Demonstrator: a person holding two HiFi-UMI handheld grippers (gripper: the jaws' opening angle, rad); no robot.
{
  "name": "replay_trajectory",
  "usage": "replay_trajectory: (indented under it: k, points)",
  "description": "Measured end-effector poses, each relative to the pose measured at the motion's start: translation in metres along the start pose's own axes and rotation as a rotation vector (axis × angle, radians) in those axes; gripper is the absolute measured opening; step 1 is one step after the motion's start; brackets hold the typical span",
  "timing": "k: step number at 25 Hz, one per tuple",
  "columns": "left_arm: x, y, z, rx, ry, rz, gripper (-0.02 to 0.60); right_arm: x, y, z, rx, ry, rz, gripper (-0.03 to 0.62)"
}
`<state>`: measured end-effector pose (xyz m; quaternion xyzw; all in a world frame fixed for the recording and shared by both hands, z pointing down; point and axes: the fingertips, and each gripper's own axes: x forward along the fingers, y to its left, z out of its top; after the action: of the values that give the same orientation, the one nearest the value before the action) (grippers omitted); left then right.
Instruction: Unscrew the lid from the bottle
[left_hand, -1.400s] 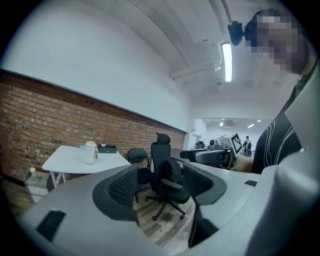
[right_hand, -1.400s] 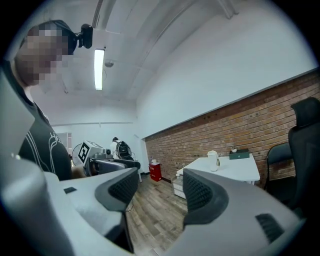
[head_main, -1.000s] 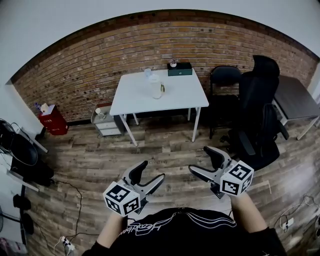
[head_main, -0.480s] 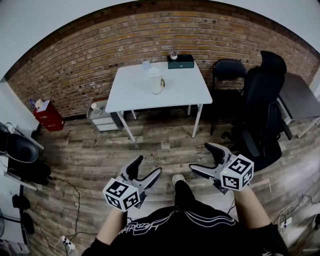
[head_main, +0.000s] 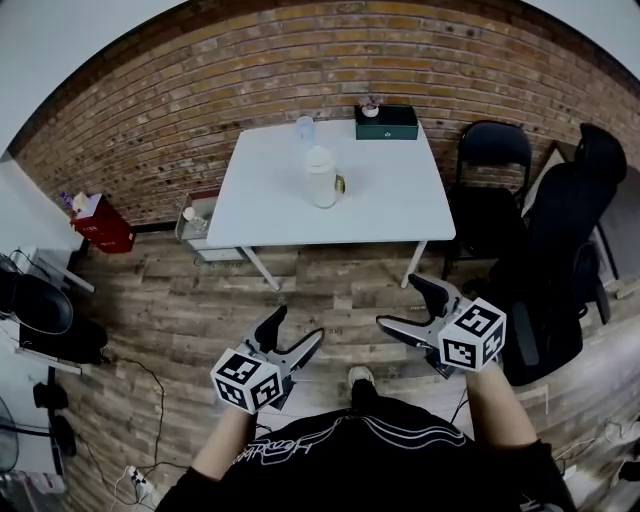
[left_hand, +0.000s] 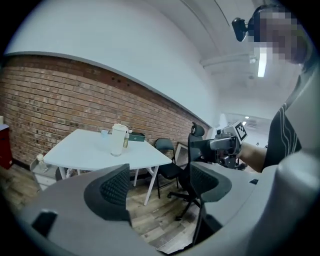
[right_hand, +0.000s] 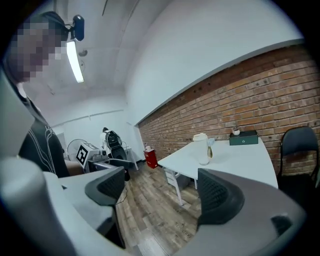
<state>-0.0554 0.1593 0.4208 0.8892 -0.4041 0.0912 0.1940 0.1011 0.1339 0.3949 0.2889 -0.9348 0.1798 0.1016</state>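
Bottle (head_main: 322, 182), tall, of whitish plastic, with a cream screw lid (head_main: 319, 155), stands upright near the middle of the white rectangular desk (head_main: 395, 200). The lid is on. Both tools are well apart from it, with bare wooden plank floor (head_main: 200, 300) between.

Judgement: the step in hand is the approach. To do it well, bring both tools up level with the bottle. Clamp one low on the body so the bottle cannot spin or tip, and seat the other squarely round the lid before any turning. Keep clear of the small clear cup (head_main: 305, 128) behind it.

Left tool (head_main: 297, 327): jaws spread wide and just been opening, with nothing between them and nothing touched.

Right tool (head_main: 403, 305): the same, spread wide, just been opening, empty and in free air.
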Motion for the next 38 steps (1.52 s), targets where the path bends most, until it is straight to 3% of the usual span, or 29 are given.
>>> replay_trajectory:
  k: [5,10,17,23,28,38]
  points:
    - [0.072,0.056,0.028,-0.036,0.011,0.062,0.373,0.041,-0.072,0.019,0.017,0.028,0.019,0.434]
    - [0.120,0.099,0.047,-0.018,0.024,0.113,0.373,0.074,-0.116,0.038,0.008,0.040,0.036,0.438]
    - [0.172,0.144,0.056,0.046,0.049,0.089,0.400,0.110,-0.141,0.049,0.013,0.060,0.062,0.448]
    - [0.224,0.194,0.063,0.094,0.072,0.086,0.403,0.133,-0.168,0.052,0.060,0.066,0.030,0.449]
    - [0.265,0.222,0.064,0.155,0.096,0.012,0.403,0.150,-0.198,0.069,0.063,0.074,-0.011,0.449]
    - [0.318,0.248,0.077,0.228,0.040,-0.181,0.402,0.193,-0.240,0.083,0.090,0.101,-0.060,0.459]
